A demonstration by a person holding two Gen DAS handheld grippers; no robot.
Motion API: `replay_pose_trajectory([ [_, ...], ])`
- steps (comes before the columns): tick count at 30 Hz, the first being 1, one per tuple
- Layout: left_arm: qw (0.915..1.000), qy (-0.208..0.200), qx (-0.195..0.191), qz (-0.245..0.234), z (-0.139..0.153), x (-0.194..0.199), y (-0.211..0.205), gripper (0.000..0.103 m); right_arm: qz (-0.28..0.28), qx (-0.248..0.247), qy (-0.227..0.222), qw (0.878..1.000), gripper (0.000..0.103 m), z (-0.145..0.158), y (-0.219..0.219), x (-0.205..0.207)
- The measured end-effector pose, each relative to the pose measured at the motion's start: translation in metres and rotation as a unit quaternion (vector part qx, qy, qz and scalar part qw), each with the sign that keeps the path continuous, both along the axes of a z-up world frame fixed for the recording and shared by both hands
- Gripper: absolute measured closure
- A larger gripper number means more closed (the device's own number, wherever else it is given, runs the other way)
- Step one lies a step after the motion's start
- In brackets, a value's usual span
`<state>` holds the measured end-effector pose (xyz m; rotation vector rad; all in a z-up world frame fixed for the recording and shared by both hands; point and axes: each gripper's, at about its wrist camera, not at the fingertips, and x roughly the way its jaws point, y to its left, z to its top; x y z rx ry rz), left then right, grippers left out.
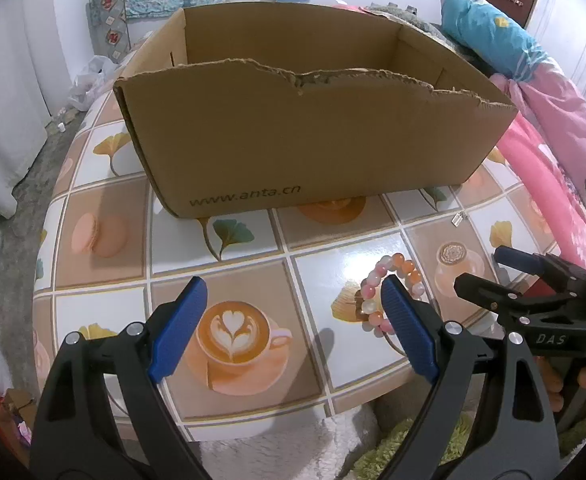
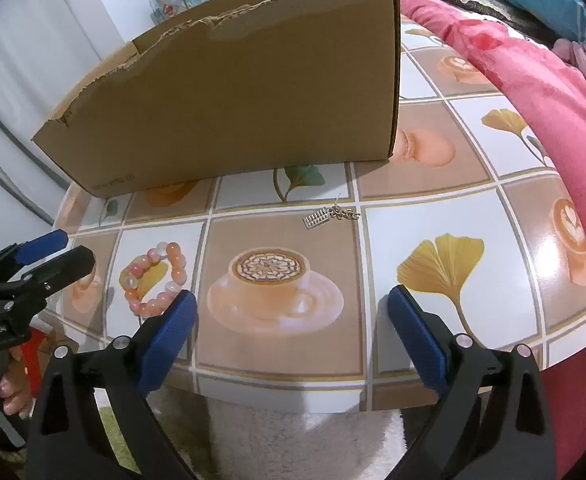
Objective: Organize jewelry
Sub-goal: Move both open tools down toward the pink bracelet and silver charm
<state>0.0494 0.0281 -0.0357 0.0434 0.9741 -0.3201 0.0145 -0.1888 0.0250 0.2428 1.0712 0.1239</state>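
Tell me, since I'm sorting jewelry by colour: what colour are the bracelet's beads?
Pink, orange and milky white beads on the bracelet, clearest in the right wrist view.

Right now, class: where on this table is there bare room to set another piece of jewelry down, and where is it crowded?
Bare room: the near right of the table, right of the small chain, and the near left, left of the bead bracelet. Crowded: the far side, filled by the cardboard box, and the strip between bracelet and chain.

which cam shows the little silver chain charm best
The right wrist view: the silver chain charm lies unobstructed mid-frame, its barred pendant and links clear. The left wrist view shows only a tiny glint near the table's right edge.
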Motion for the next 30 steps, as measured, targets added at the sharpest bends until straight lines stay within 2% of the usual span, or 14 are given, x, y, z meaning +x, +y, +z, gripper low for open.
replay_pose_trajectory([
  [11,0.9998,0.01,0.016,0.006,-0.005,-0.008,-0.004,0.018,0.005,0.001,0.0,1.0,0.006,0.0,0.001,0.001],
  [16,0.9993,0.012,0.037,-0.003,-0.01,-0.01,-0.012,0.018,0.005,-0.001,0.001,1.0,0.006,0.0,0.002,0.001],
  [30,0.9977,0.018,0.065,-0.009,-0.019,-0.01,-0.027,0.018,0.008,-0.021,0.006,1.0,0.006,-0.003,0.021,0.006],
])
